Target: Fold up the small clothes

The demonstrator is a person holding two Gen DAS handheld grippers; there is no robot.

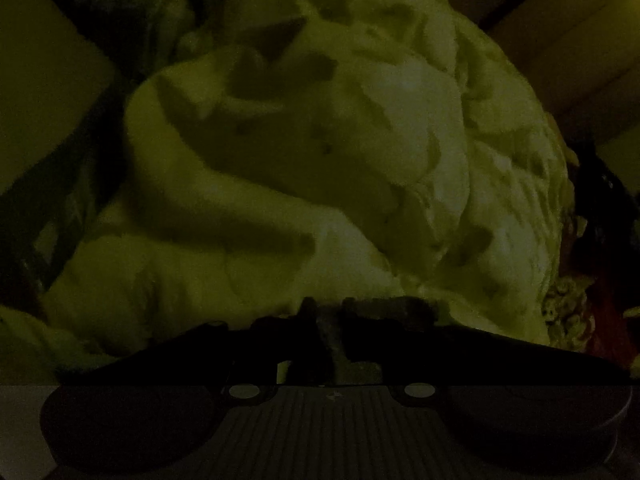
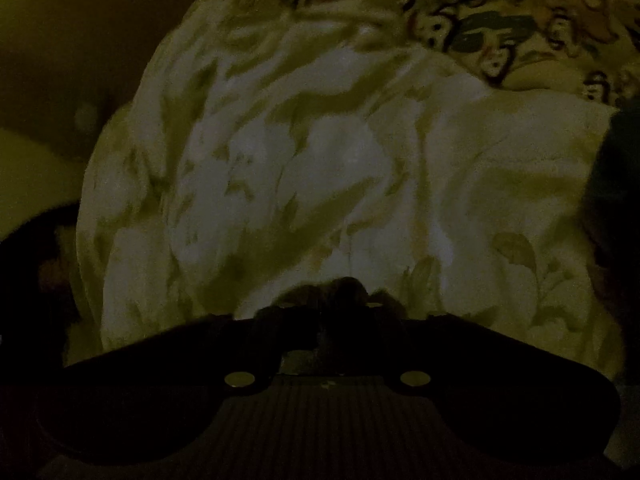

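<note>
Filling both dim views, a pale crumpled cloth garment [image 1: 320, 168] [image 2: 320, 184] lies just ahead of the left gripper [image 1: 326, 332] and right gripper [image 2: 344, 312] (how wide either stands, I cannot tell).

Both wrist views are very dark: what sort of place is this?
Probably a home laundry spot, though too dim to be sure. A crumpled pale garment fills both views, a cartoon-print cloth lies behind it, and pale flat surfaces sit to the side.
</note>
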